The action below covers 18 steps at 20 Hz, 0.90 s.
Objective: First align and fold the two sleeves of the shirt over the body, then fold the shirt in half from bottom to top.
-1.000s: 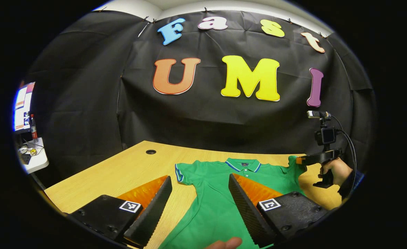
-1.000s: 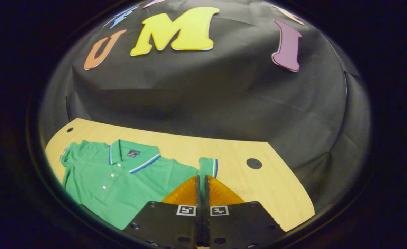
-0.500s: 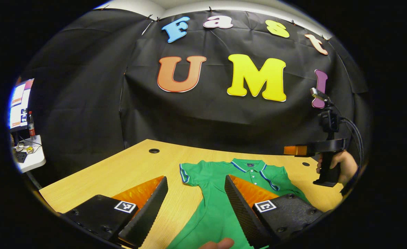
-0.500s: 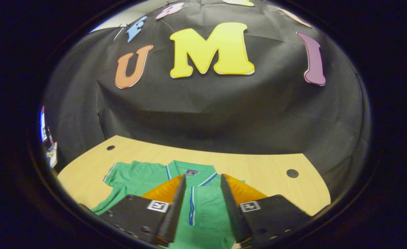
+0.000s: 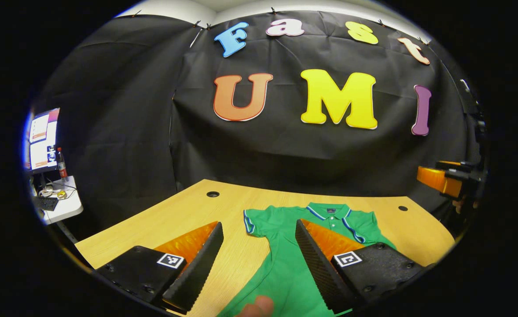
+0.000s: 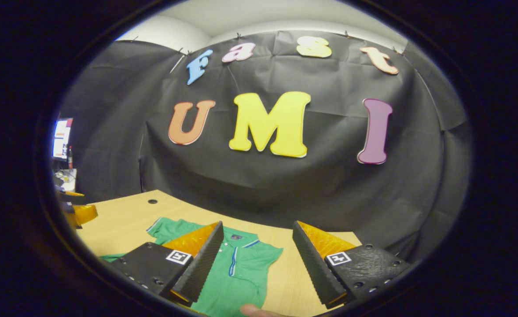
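A green polo shirt (image 5: 281,268) lies face up on the wooden table (image 5: 175,215), collar (image 5: 329,210) toward the wall. Its right sleeve (image 6: 234,264) lies folded over the chest, the blue-striped cuff running down the body. The left sleeve (image 5: 252,220) sticks out flat to the side. My left gripper (image 5: 259,224) hovers open over the shirt's left side, holding nothing. My right gripper (image 6: 257,224) is open and raised above the shirt's right shoulder (image 6: 267,255); in the left gripper view it appears at the far right edge (image 5: 443,180). A fingertip (image 5: 259,306) shows at the bottom.
Cable holes (image 5: 212,194) (image 5: 402,208) dot the table's far corners. A side desk with a monitor (image 5: 43,138) and a bottle (image 5: 60,160) stands off to the left. Bare wood lies left of the shirt.
My right gripper laid the right sleeve over the body, opened, let it go and pulled up and away to the right. The left gripper stayed open, shifting only slightly.
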Each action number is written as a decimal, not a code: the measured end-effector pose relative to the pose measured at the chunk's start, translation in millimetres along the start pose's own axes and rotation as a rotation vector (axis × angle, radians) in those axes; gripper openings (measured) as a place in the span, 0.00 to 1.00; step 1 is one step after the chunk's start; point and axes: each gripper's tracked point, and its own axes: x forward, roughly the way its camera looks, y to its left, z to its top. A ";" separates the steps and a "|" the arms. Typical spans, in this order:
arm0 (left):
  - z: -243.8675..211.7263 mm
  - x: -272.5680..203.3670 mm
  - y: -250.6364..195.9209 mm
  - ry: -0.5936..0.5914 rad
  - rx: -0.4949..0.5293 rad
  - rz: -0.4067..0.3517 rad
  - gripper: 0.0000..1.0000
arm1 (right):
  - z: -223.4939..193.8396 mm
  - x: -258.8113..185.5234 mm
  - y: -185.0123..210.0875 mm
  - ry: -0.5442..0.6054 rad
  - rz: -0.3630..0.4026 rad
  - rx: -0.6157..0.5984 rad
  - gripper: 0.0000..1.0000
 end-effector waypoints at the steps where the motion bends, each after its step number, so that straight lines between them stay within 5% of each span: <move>1: 10.0 -1.2 -3.6 -0.008 -0.008 -0.003 1.00 | -1.7 -18.0 -2.8 -0.009 -0.004 0.012 0.96; 10: 76.5 51.7 -25.7 0.011 0.013 -0.002 1.00 | -42.0 -154.0 6.3 -0.073 0.039 0.035 0.94; 14: 45.8 121.7 1.5 0.079 0.074 0.065 1.00 | -60.1 -180.4 -7.2 -0.091 -0.010 0.017 0.95; 18: -26.5 183.3 10.1 0.226 0.036 0.032 1.00 | -62.0 -189.1 4.1 -0.102 0.031 0.008 0.95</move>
